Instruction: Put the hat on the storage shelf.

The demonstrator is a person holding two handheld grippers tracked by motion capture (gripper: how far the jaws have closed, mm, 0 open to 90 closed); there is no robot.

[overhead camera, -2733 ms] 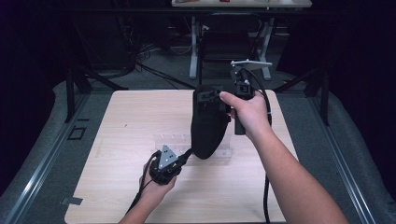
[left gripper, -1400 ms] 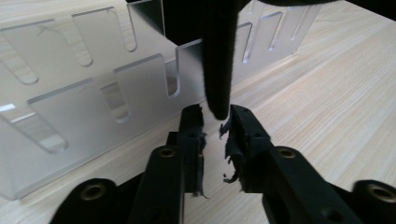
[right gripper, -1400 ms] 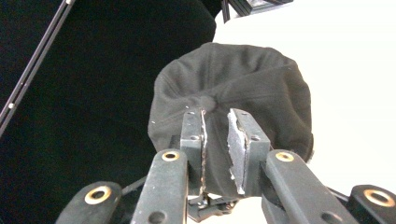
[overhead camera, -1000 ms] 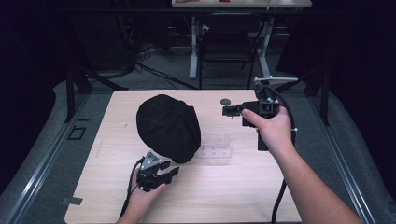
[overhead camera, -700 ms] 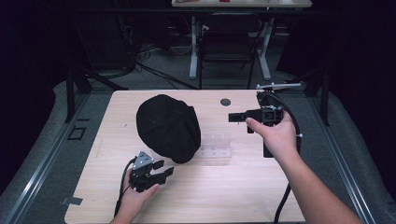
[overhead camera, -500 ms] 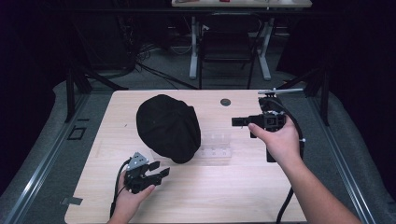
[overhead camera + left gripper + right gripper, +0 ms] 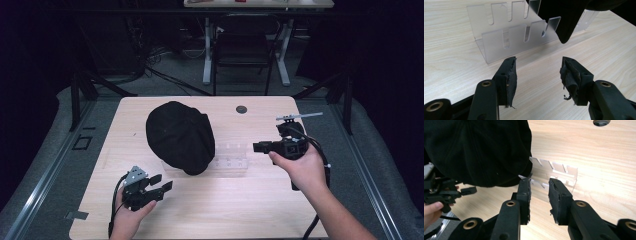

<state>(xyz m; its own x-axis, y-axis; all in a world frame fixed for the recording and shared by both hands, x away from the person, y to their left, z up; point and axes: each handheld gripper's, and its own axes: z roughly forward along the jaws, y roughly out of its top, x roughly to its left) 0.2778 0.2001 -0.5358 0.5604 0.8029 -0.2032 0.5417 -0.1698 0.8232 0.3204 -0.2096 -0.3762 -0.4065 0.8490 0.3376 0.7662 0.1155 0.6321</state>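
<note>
Your pale wooden tabletop (image 7: 210, 210) is lit evenly from overhead, while the room beyond it falls into near blackness. The round black fabric cap (image 7: 180, 136) swallows light and shows almost no surface detail, though it casts only a soft shadow. The high view is soft and slightly grainy. In your left gripper view, the clear slotted acrylic rack (image 7: 506, 37) catches milky glare, and wood grain stays crisp nearby.
</note>
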